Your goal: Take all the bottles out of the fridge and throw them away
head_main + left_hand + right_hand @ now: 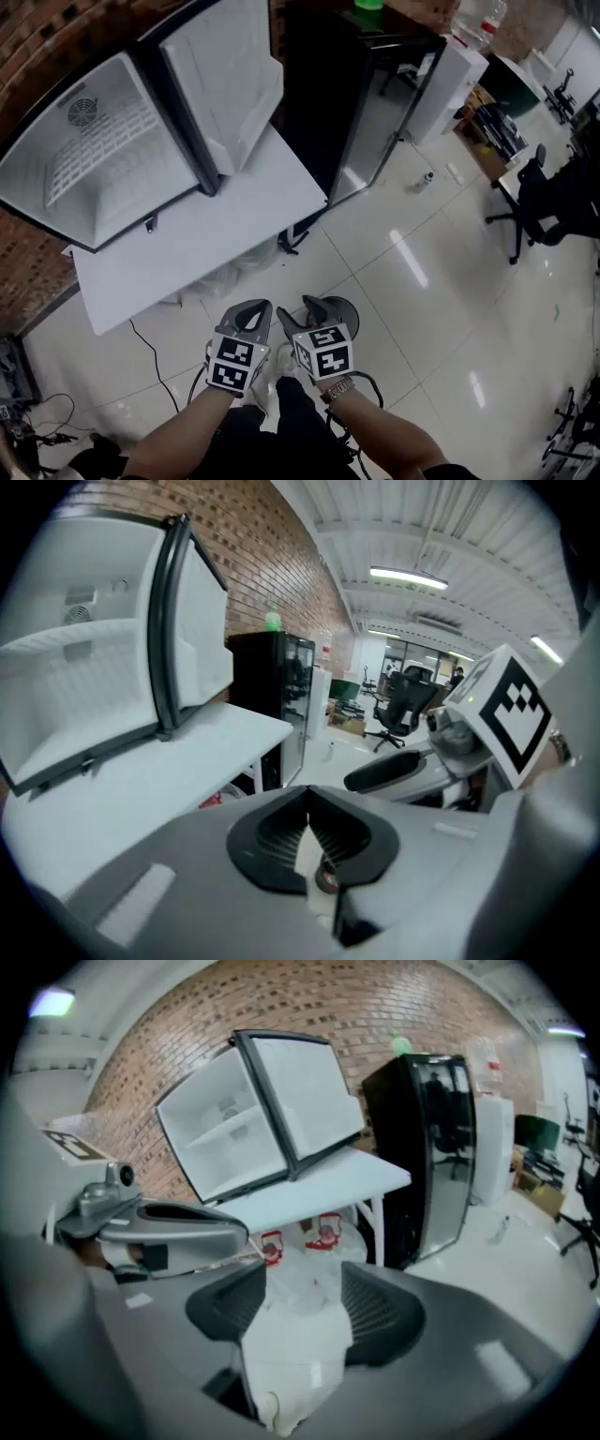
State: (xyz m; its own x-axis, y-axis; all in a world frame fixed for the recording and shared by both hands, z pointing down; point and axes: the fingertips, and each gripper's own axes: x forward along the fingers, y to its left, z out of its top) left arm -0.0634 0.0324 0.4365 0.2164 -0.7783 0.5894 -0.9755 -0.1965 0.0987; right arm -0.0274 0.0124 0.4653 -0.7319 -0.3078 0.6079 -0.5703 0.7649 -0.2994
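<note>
Two grips on white bag [295, 1354]: left gripper [307, 803] pinches a thin fold, right gripper [305, 1279] clamps a bunched wad. Fridge [94, 159] shows no bottles inside; probably the disposal step. Next: carry bag off without slipping

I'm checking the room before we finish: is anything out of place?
Yes. One small bottle lies on its side on the floor, loose in the open beside the black fridge rather than thrown away.

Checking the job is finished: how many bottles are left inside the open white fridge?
0. The white fridge on the table is bare above and below its shelf; its door looks bare too.
</note>
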